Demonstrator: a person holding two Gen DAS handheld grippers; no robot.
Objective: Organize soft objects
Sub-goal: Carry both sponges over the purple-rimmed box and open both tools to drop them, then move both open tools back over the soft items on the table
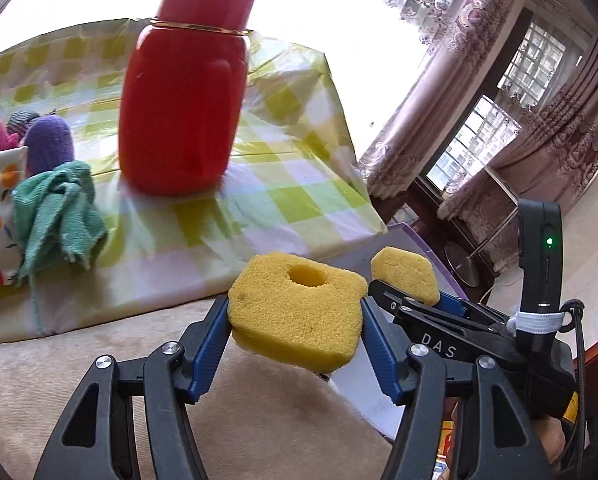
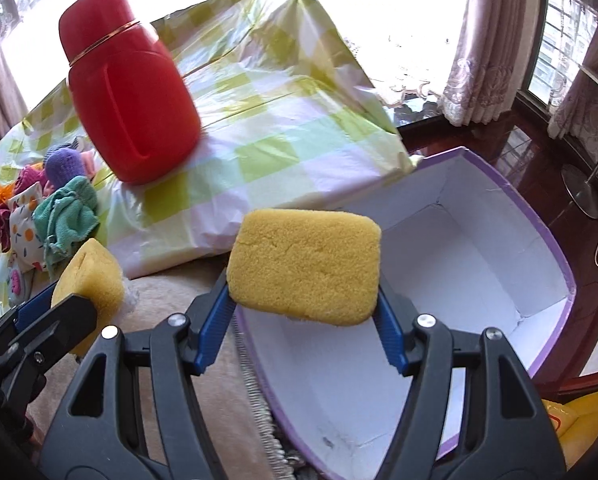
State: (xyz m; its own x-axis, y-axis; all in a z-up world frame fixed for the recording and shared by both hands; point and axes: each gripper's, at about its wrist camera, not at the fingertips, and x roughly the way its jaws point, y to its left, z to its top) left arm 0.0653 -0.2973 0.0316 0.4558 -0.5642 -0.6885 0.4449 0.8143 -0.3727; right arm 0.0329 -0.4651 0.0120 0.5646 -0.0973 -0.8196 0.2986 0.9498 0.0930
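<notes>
1. Yellow sponge with a round hole (image 1: 297, 312) sits clamped between the left gripper (image 1: 295, 332) fingers above beige upholstery, before a red flask (image 1: 187, 92) on the checked cloth (image 1: 291, 120).
2. Right gripper (image 2: 305, 304) pinches a plain yellow sponge (image 2: 305, 266) over the white box (image 2: 479, 248); a green rag (image 2: 65, 216) lies left.

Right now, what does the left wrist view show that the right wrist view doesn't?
Only the left wrist view: the round hole in the sponge with a hole held by the left gripper, and the green LED on the right gripper's body.

Only the right wrist view: the inside of the purple-edged white box, with nothing in it, below the plain sponge in the right gripper.

Both: the two yellow sponges, red bottle, checked cloth, green rag.
</notes>
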